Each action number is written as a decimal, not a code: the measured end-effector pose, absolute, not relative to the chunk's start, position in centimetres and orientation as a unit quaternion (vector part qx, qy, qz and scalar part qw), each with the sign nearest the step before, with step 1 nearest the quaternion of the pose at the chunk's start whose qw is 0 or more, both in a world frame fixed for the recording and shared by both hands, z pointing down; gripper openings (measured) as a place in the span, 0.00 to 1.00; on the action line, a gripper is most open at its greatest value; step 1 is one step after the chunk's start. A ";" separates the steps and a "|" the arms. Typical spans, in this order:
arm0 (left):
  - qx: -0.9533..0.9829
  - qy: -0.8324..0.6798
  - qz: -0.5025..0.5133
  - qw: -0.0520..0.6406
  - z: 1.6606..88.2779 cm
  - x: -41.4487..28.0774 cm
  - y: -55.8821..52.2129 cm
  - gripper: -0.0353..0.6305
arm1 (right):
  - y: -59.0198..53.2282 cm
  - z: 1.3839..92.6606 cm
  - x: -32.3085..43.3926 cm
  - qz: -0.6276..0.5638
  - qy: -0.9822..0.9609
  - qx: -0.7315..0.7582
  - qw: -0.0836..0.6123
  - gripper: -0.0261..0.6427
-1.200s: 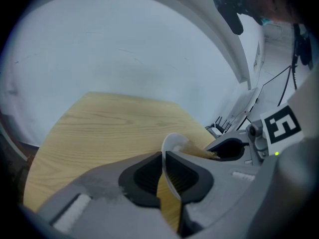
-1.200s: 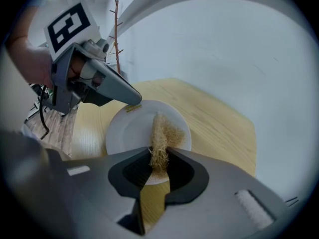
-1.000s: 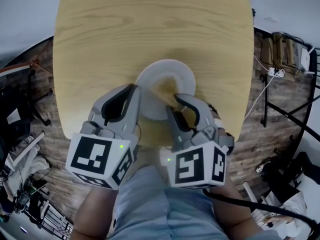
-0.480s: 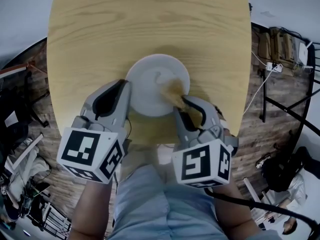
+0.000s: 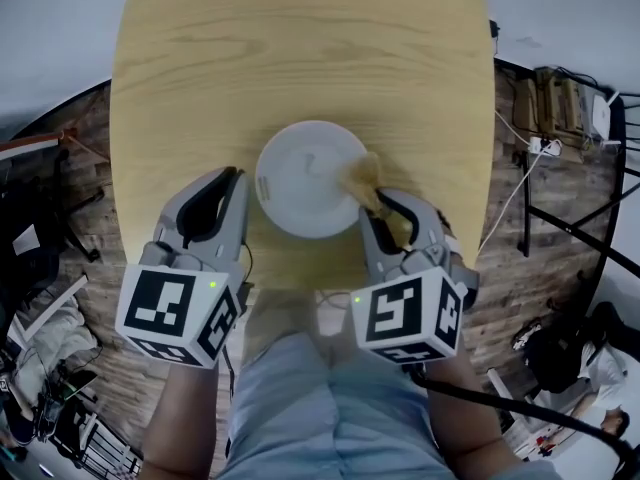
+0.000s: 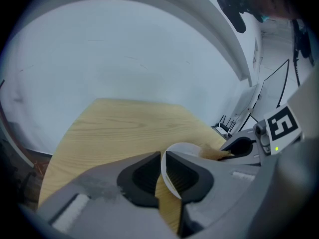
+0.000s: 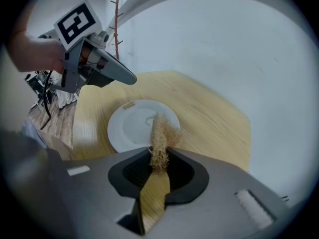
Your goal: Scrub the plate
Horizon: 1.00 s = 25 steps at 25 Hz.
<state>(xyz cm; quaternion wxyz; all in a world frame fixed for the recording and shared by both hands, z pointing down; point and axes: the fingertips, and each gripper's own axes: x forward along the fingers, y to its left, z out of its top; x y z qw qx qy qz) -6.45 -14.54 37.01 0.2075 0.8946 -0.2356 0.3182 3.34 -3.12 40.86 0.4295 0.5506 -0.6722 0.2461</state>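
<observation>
My L hand-held gripper (image 5: 236, 180) pinches the plate (image 5: 300, 183) rim at 9 o'clock, on the tabletop (image 5: 300, 48). R hand-held gripper (image 5: 372, 200) is clamped on a fibrous scrubber (image 5: 362, 178), w/ the tuft at the plate's 3 o'clock edge.

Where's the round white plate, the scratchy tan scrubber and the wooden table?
Round white plate (image 5: 300, 183): head view, its bare middle.
Tan fibrous scrubber (image 5: 362, 180): head view, its frayed tuft.
Light wooden table (image 5: 300, 48): head view, bare top beyond the plate.
</observation>
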 end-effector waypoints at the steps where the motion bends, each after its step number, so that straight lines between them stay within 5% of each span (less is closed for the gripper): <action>1: 0.896 -0.239 0.313 0.204 36.6 -6.6 -14.8 0.12 | -3.1 40.8 3.5 0.244 -0.669 0.552 0.433 0.15; 10: 0.922 -0.255 0.240 0.164 30.8 -8.1 -15.1 0.12 | -1.6 37.0 8.5 0.217 -0.603 0.628 0.442 0.15; 18: 0.949 -0.293 0.088 0.070 19.2 -7.5 -12.4 0.12 | -4.7 21.8 6.8 0.127 -0.676 0.713 0.133 0.15; 25: 0.935 -0.354 0.022 0.000 11.0 -9.0 -5.2 0.12 | -0.6 12.9 2.0 0.007 -0.707 0.702 0.086 0.15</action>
